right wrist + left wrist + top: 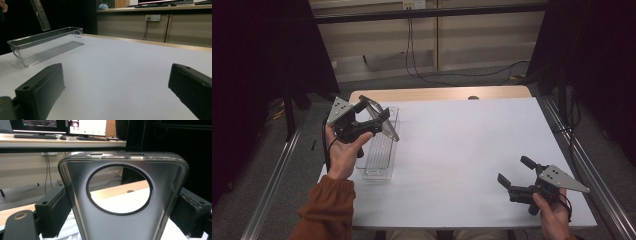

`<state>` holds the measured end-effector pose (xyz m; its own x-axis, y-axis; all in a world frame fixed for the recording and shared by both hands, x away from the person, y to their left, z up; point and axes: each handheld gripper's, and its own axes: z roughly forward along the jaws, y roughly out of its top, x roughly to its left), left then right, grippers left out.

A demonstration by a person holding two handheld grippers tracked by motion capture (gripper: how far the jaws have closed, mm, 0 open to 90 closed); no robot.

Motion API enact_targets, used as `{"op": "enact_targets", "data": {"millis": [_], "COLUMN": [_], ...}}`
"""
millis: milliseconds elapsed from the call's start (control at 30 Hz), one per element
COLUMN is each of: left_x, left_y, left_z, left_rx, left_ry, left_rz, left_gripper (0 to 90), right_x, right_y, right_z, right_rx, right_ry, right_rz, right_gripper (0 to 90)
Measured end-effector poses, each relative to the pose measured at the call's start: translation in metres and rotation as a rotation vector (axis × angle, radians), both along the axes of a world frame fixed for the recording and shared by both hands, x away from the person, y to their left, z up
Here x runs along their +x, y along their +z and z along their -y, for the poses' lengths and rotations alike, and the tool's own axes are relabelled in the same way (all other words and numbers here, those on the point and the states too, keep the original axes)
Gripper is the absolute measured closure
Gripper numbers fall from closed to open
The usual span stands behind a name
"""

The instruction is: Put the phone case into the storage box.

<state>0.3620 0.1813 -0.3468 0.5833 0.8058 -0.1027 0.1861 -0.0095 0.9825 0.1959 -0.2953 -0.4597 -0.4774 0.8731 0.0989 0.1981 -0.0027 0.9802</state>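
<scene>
The white bench (462, 150) is taking up the middle of the high view, running from the wooden strip at its far edge down to the lower frame. A clear plastic tray (382, 150), long and narrow, is lying along the bench's left edge in that view; in the right gripper view it is sitting at the upper left (45, 45), with nothing lying on its ribbed floor. The left gripper (374, 120) is hovering above the tray at the left of the high view, its jaws clenching a grey phone case (120, 225) by its two long sides. The case is standing tilted over the tray, its round camera cutout facing the left gripper view. The right gripper (514, 172) is resting low at the lower right of the high view, its jaws spread wide and grasping nothing.
</scene>
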Motion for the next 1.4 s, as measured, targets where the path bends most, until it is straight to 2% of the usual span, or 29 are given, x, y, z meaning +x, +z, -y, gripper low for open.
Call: {"op": "enact_targets", "data": {"millis": [100,333,467,600,767,900,933,1067,1100,1133,1233,1367,1400], "left_x": [0.005,0.016,0.022,0.027,0.036,0.043,0.044,0.049,0.051,0.052,0.056,0.060,0.061], "left_y": [-0.002,-0.005,-0.005,-0.005,-0.008,-0.012,-0.012,-0.016,-0.017,-0.018,-0.020,-0.022,-0.023], "left_z": [-0.003,-0.006,-0.006,-0.005,-0.008,-0.009,-0.010,-0.008,-0.009,-0.008,-0.008,-0.007,-0.007], "left_rx": [-0.008,0.011,0.015,0.038,0.026,0.030,0.045,0.040,0.053,0.038,0.053,0.067,0.057], "left_ry": [0.012,0.053,0.063,0.072,0.080,0.097,0.105,0.097,0.102,0.097,0.105,0.102,0.105], "left_rz": [-0.009,-0.008,-0.001,0.001,0.025,0.026,0.023,0.021,0.020,0.014,0.008,0.019,0.018], "left_gripper": [12.7,12.6,12.6,12.6,12.6,12.6,12.7,12.7,12.7,12.7,12.7,12.8,12.8], "right_x": [0.000,0.000,0.000,0.000,0.000,0.000,0.000,0.000,0.000,0.000,0.000,0.000,0.000], "right_y": [0.000,0.000,0.000,0.000,0.000,0.000,0.000,0.000,0.000,0.000,0.000,0.000,-0.001], "right_z": [0.000,0.000,-0.001,-0.001,0.000,0.000,0.000,0.000,0.000,0.000,0.000,0.000,0.000], "right_rx": [0.002,0.004,0.003,0.004,0.002,0.002,0.004,0.003,0.004,0.005,-0.001,-0.002,-0.003], "right_ry": [0.000,-0.002,-0.015,-0.007,-0.002,0.002,-0.005,-0.003,-0.004,-0.004,-0.003,-0.002,-0.003], "right_rz": [-0.001,-0.002,0.002,-0.002,0.001,-0.001,-0.001,0.001,-0.001,-0.002,0.000,0.002,0.005], "right_gripper": [0.0,0.0,0.0,0.0,0.0,0.0,0.0,0.0,0.0,0.0,0.0,0.0,0.0]}}
